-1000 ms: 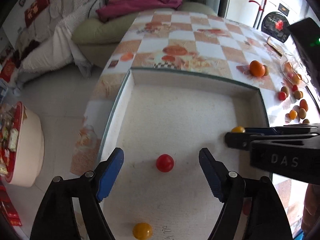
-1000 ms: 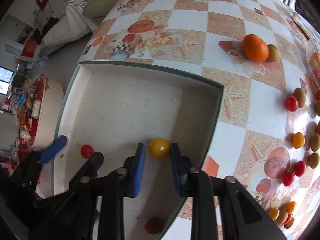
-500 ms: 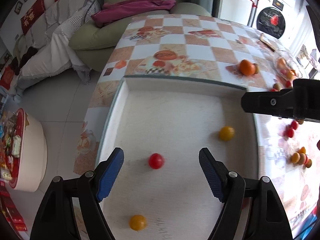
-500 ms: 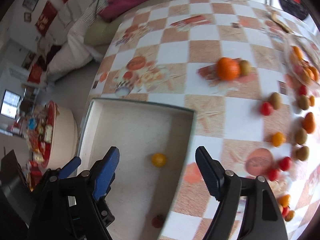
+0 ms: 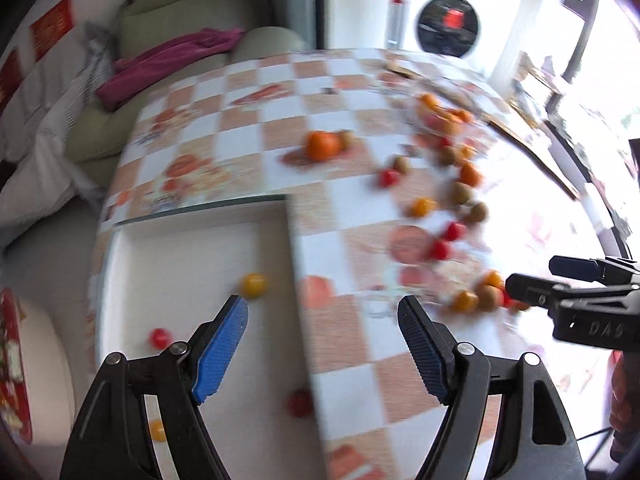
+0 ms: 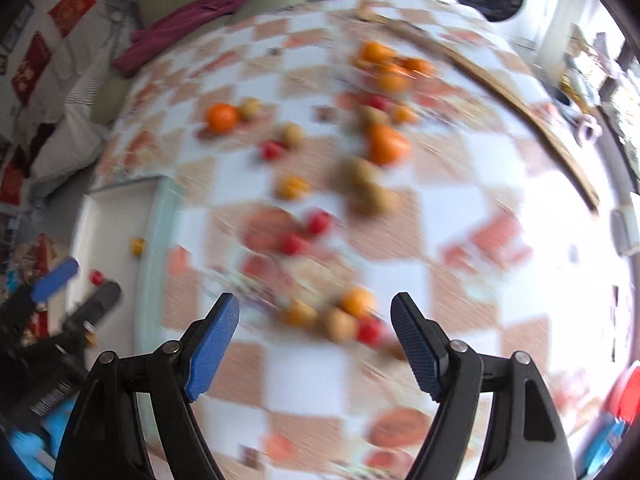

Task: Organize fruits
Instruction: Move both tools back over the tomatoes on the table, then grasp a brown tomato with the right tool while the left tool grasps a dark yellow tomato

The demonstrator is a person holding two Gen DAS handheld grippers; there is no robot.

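Both views are smeared, the right wrist view most of all, so many small fruits read only as coloured blobs. The checkered table (image 5: 360, 360) fills each frame, its near edge cut off below the fingers. The white tray (image 5: 180, 248) lies ahead and to the left of the left gripper (image 5: 322, 344), whose blue pads stand wide apart with nothing between them. Inside the tray sit a yellow tomato (image 5: 253, 285) just beyond the left pad, a red tomato (image 5: 160, 337) further left, a second red one (image 5: 299, 402) against the right wall, and a yellow one (image 5: 157, 430) partly hidden behind the gripper's frame.

The right gripper (image 6: 316, 340) is likewise spread and empty. Just ahead of it lies a blurred fruit cluster (image 6: 340, 316) of orange, tan and red pieces on the table. Farther off, a large orange (image 6: 222, 117) sits ahead to the left. A far dish of oranges (image 6: 392, 66) is too blurred to make out clearly.
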